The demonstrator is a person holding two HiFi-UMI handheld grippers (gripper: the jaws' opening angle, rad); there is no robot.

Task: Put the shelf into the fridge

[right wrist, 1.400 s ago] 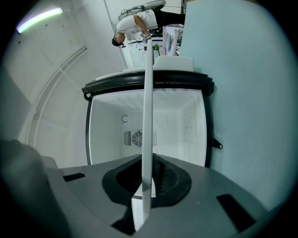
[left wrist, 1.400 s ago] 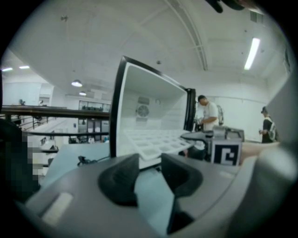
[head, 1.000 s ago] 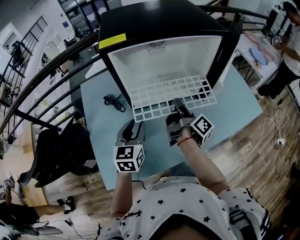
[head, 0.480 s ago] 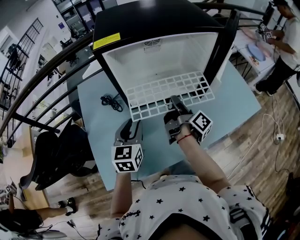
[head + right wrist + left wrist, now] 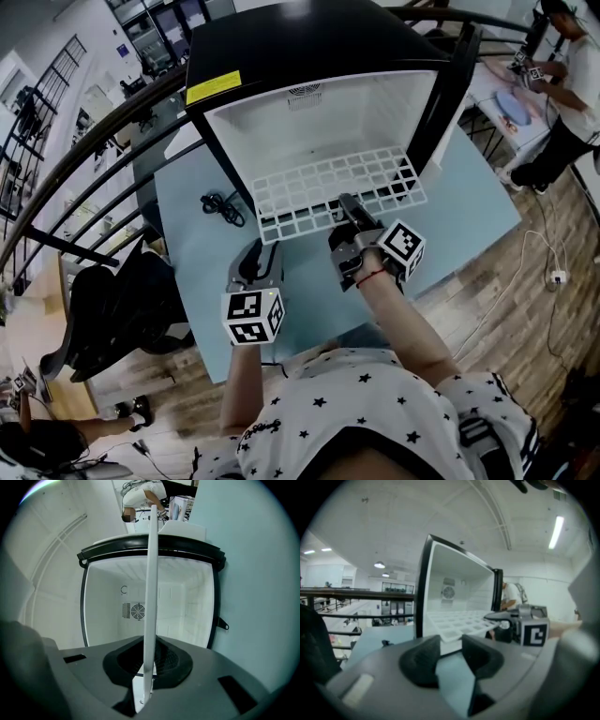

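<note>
Low in the frame, our left gripper [image 5: 262, 255] hangs above the tabletop [image 5: 192, 248]. Its fingers are apart with nothing between them; we judge it waits free to help. Just above it, our right gripper [image 5: 349, 211] has its fingers closed on the near edge of the shelf [image 5: 328, 183], so the shelf lies flat for sliding. The far part of the shelf is already inside the open fridge [image 5: 281, 52].
</note>
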